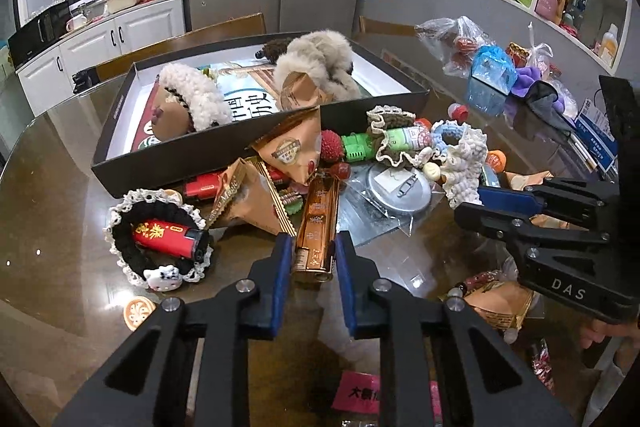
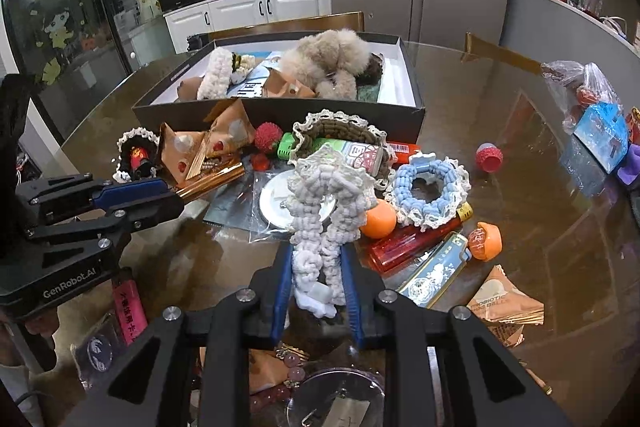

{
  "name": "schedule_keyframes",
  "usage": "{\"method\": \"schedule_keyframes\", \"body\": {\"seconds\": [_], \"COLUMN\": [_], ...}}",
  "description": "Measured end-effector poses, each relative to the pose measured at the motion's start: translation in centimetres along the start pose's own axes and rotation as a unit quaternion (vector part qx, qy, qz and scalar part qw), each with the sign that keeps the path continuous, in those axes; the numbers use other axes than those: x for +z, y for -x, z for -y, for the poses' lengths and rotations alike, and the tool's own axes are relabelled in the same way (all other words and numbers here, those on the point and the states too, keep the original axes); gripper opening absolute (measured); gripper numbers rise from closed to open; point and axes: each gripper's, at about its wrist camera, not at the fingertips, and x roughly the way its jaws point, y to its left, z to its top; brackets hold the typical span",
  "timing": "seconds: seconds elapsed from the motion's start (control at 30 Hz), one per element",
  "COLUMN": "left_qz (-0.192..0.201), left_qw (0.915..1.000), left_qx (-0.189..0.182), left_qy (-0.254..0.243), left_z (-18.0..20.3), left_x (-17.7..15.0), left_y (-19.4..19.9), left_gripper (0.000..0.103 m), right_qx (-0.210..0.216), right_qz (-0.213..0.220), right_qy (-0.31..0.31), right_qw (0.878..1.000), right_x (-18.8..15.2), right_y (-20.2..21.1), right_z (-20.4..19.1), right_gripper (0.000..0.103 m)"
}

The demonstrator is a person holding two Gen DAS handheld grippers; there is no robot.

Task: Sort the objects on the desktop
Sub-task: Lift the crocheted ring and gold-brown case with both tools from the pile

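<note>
Between my left fingers [image 1: 313,259] lies the copper-coloured lighter [image 1: 318,227], and the blue pads are clamped on its near end while the rest of it rests on the bench [image 1: 60,195] among the other things. My right fingers [image 2: 318,281] are closed on the white crocheted scrunchie [image 2: 326,203], which stretches away from them over the round metal tin [image 2: 280,203]. Beyond both pairs stands the black box [image 1: 192,155], where fluffy scrunchies and snack packets already lie.

Several things can go wrong from here, I think. The lighter is smooth and I hold only its end, so it can swing or slip out when I lift. Its far end lies under a brown snack packet [image 1: 294,147], which may be dragged along. The scrunchie is soft and loopy; it can catch the blue scrunchie [image 2: 426,191] just beside it and pull it too. My two hands are near, so they may collide.
</note>
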Motion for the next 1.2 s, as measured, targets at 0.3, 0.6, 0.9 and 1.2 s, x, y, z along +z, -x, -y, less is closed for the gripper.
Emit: {"method": "schedule_keyframes", "body": {"seconds": [0.3, 0.6, 0.9, 1.2], "left_qz": [0.02, 0.038, 0.043, 0.047], "left_qw": [0.9998, 0.9993, 0.9991, 0.9989], "left_qx": [0.002, 0.001, 0.0, 0.003], "left_qy": [0.004, 0.006, 0.007, 0.001], "left_z": [-0.2, -0.4, -0.3, 0.0], "left_x": [0.3, 1.2, 1.6, 2.3], "left_y": [1.8, 3.3, 3.6, 3.9], "left_gripper": [0.022, 0.021, 0.02, 0.013], "right_qx": [0.008, 0.015, 0.016, 0.021], "right_qz": [0.012, 0.021, 0.029, 0.033], "right_qy": [-0.002, 0.003, 0.006, 0.013], "right_qw": [1.0, 1.0, 0.999, 0.999], "right_x": [0.5, 1.0, 2.1, 2.6], "right_y": [1.0, 1.7, 2.2, 2.5], "right_z": [-0.4, -1.1, -1.3, -2.0], "right_gripper": [0.024, 0.024, 0.024, 0.024]}}
